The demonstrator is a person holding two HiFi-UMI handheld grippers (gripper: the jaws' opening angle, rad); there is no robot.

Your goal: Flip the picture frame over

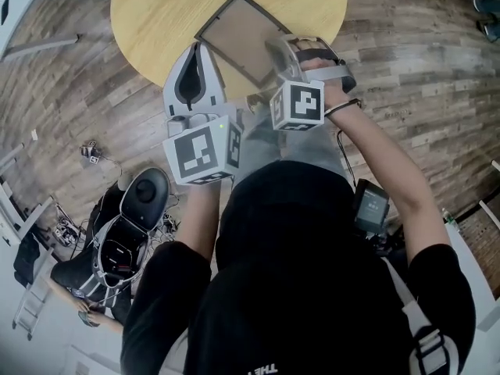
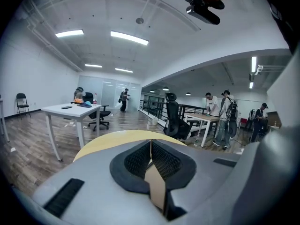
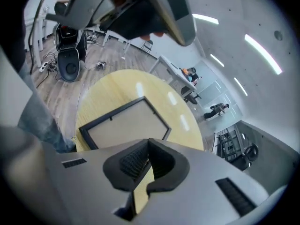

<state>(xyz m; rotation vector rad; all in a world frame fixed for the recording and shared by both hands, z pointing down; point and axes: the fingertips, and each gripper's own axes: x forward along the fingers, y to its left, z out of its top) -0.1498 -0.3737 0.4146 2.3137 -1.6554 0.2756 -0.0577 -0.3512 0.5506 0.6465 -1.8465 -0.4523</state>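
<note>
Yellow wood tops the round bench point(image 1: 156, 6), and the picture frame point(image 1: 237, 39) lies flat on it, close to the bench's near rim, with one corner reaching almost to that rim. Its upturned face is a plain beige panel inside a dark border, with small tabs point(image 3: 111, 118) on the inner edge. That is probably the back, though the right gripper view is too coarse to be sure. If it is, the flip looks done, and the frame sits where both hands can reach it without leaning across the bench. The left gripper point(image 2: 151, 146) hangs above the bench's near rim with its ribbed pads point(image 2: 137, 162) pressed together on nothing. The tan sliver under them reads as something seen through the gap behind the pads, not a thing gripped. The right gripper point(image 3: 149, 142) is tipped down over the same side of the bench, its jaws likewise pressed together and empty, with yellow bench showing through the gap. Neither gripper touches the frame, so it rests by its own weight, and both are held clear above the bench, likely so as not to nudge it.
</note>
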